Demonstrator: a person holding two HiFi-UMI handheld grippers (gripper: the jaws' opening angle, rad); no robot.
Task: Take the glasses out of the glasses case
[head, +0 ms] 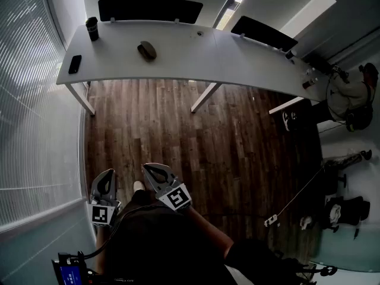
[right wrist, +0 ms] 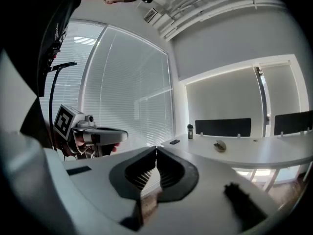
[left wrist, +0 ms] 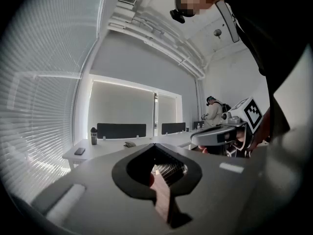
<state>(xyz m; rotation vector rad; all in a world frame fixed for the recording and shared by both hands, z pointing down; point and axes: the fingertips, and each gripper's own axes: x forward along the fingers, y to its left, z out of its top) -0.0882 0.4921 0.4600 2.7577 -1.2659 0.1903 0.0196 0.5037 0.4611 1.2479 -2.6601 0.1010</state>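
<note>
A brown oval glasses case [head: 146, 50] lies closed on the long white table [head: 178, 58], far ahead of me across the wooden floor. It shows small in the left gripper view [left wrist: 129, 144] and in the right gripper view [right wrist: 220, 145]. Both grippers hang close to my body, well short of the table. The left gripper [head: 107, 173] has its jaws closed tip to tip with nothing between them [left wrist: 154, 145]. Beside it, the right gripper [head: 149, 167] is likewise shut and empty [right wrist: 156, 149]. No glasses are visible.
On the table's left end stand a dark tumbler [head: 92, 28] and a black phone [head: 75, 63]. Black panels [head: 149, 9] line the table's far side. Another person [head: 350, 97] stands at the right, with bags and gear on the floor. Window blinds run along the left.
</note>
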